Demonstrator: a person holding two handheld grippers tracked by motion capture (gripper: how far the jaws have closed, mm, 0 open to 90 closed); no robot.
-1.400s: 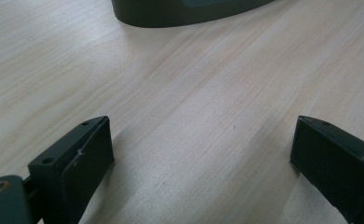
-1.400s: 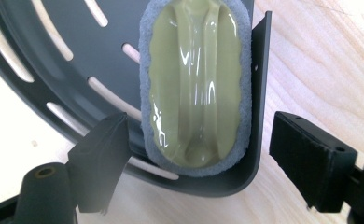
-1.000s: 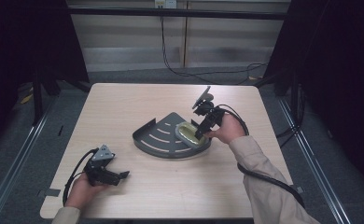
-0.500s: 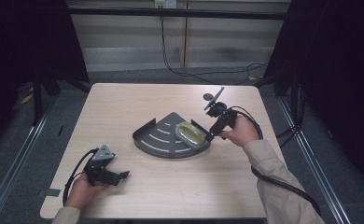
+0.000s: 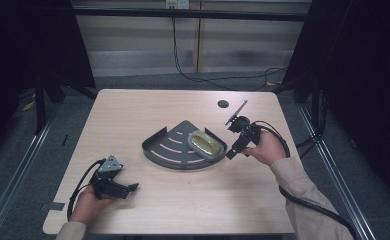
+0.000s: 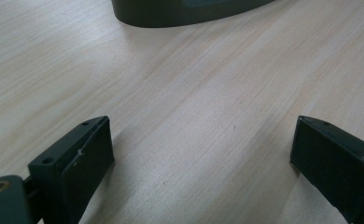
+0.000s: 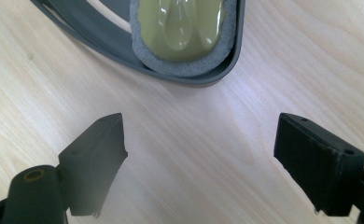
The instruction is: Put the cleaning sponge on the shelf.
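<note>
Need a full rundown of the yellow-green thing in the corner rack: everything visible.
The scrub sponge is oval, with a glossy yellow-green top moulded in soft ridges over a coarse grey scouring layer that shows as a rim all round. It lies flat in the right corner of the dark grey fan-shaped rack, against its raised lip. Neither gripper touches it.

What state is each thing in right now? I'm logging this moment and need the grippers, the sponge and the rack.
left gripper: open, empty, low over bare table near the front left corner.
right gripper: open, empty, just off the rack's right end, aimed at the sponge.
sponge: lying flat in the rack's right end, ungripped.
corner rack: flat on the table, slotted, holding the sponge.
table: light wood, bearing the rack.
</note>
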